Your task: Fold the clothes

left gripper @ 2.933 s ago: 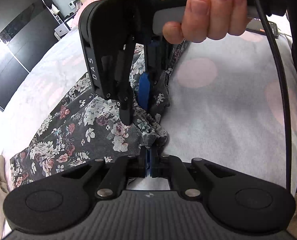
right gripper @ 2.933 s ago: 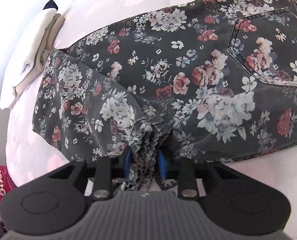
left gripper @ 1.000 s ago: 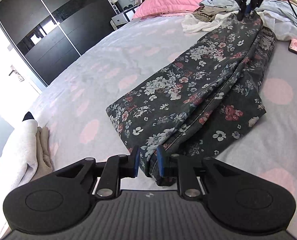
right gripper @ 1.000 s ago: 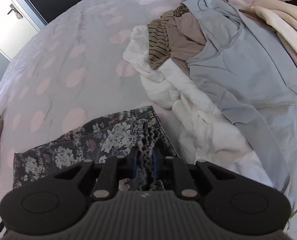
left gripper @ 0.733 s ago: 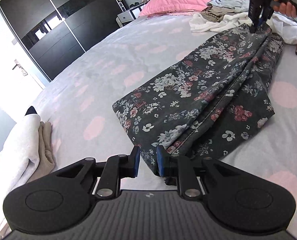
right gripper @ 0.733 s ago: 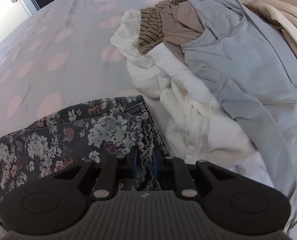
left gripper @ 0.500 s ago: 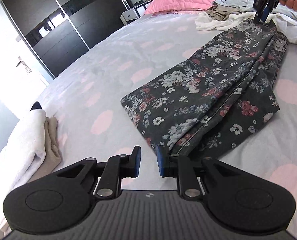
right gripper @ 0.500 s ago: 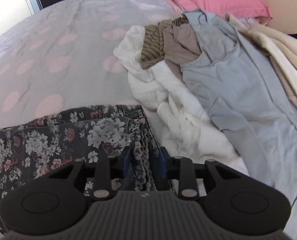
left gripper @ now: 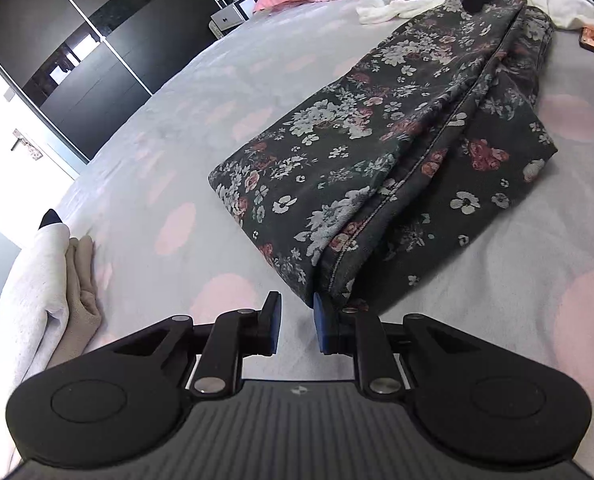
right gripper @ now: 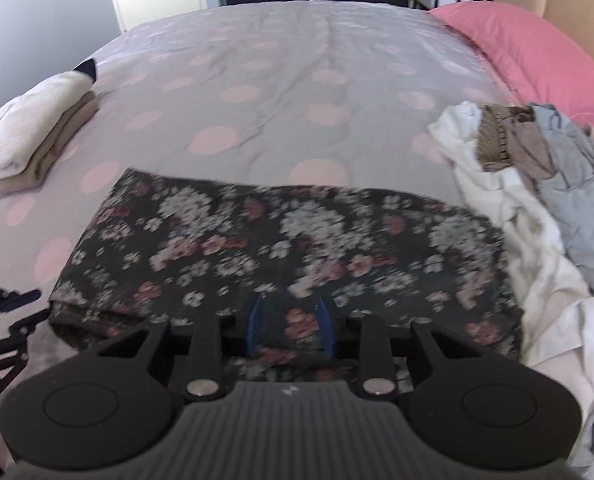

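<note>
Now you have let go of the flowery trousers, and they lie folded long on the bed.

Your left gripper [left gripper: 295,326] held the near end a moment ago; its jaws are apart now and hold nothing, just beside that end. Your right gripper [right gripper: 289,326] pinched the far end before; its jaws are apart too, over the flowery trousers [left gripper: 381,152]. So this fold looks laid down on the bed [right gripper: 265,80]. Count with me: one pair of trousers, one pink pillow [right gripper: 537,36], one messy heap of clothes [right gripper: 529,184] beside them, and one neat stack [right gripper: 33,140] of at least two pieces.
</note>
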Demonstrator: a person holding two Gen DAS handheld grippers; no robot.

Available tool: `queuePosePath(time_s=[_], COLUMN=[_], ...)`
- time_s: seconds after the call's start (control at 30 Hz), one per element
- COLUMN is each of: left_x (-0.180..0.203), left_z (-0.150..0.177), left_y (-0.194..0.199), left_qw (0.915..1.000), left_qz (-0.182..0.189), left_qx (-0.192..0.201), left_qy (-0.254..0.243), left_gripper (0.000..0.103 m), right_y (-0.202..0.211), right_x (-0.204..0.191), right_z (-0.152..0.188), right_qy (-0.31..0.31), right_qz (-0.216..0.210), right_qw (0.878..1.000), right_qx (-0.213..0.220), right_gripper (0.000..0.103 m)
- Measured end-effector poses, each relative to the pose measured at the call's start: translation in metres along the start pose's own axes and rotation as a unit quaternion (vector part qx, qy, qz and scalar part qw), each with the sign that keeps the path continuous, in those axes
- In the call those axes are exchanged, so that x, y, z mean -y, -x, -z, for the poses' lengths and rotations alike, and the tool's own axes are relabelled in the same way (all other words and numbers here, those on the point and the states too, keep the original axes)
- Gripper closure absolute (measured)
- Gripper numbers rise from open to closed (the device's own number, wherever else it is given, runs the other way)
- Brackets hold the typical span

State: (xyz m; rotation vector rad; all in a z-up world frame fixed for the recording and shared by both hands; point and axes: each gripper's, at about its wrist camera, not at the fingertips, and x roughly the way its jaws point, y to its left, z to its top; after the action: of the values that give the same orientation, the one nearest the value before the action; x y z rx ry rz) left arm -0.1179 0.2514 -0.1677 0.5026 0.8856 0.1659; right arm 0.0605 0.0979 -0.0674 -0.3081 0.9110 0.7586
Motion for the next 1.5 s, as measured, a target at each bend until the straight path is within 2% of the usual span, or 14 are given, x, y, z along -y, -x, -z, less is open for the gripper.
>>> queuePosePath(time_s=[0.07, 0.1, 0.13, 0.23, 0.4, 0.53, 0.63, 0.9, 1.1, 1.23, 1.37, 1.5], left_x=[0.003, 0.004, 0.005, 0.006, 0.003, 0.016, 0.023, 0.026, 0.019, 0.002, -0.028, -0.039], left_z=[-0.001, -0.002, -0.002, -0.004, -0.005, -0.002, 0.003, 0.010, 0.007, -0.003, -0.013, -0.019], left_y=[-0.003, -0.003, -0.003, 0.005, 0.023, 0.040, 0.048, 0.045, 0.030, 0.019, 0.001, -0.016], left_qw=[1.0000, 1.0000, 1.0000, 1.0000, 0.9999, 0.9999, 0.9998, 0.9996, 0.9971, 0.9898, 0.9719, 0.9568], left_qz=[-0.008, -0.005, -0.001, -0.006, -0.005, -0.004, 0.011, 0.027, 0.055, 0.098, 0.164, 0.197], left_qx=[0.000, 0.002, 0.003, 0.006, 0.009, 0.006, -0.004, -0.012, -0.051, -0.096, -0.142, -0.183], left_qy=[-0.005, -0.005, -0.004, 0.001, 0.011, -0.013, -0.015, -0.003, 0.006, 0.038, 0.091, 0.111], left_gripper=[0.088, 0.091, 0.102, 0.103, 0.103, 0.103, 0.103, 0.103, 0.103, 0.103, 0.103, 0.103], right_y=[-0.006, -0.009, -0.013, -0.020, -0.023, -0.024, -0.022, -0.023, -0.058, -0.093, -0.128, -0.159], right_x=[-0.019, -0.028, -0.034, -0.043, -0.046, -0.051, -0.050, -0.040, -0.050, -0.073, -0.097, -0.118], right_z=[0.005, 0.007, 0.007, 0.003, -0.001, -0.002, -0.007, -0.049, -0.109, -0.143, -0.164, -0.184], right_qy=[0.021, 0.033, 0.043, 0.056, 0.049, 0.068, 0.062, 0.058, 0.067, 0.079, 0.091, 0.102], right_qz=[-0.007, -0.009, -0.007, -0.004, -0.036, -0.034, -0.041, -0.057, -0.094, -0.117, -0.133, -0.143], right_qw=[1.000, 0.999, 0.999, 0.998, 0.998, 0.996, 0.997, 0.995, 0.988, 0.980, 0.971, 0.963], right_qx=[-0.012, -0.018, -0.022, -0.025, -0.033, -0.035, -0.037, -0.062, -0.107, -0.141, -0.176, -0.206], right_gripper=[0.070, 0.070, 0.070, 0.070, 0.070, 0.070, 0.070, 0.070, 0.084, 0.084, 0.084, 0.084])
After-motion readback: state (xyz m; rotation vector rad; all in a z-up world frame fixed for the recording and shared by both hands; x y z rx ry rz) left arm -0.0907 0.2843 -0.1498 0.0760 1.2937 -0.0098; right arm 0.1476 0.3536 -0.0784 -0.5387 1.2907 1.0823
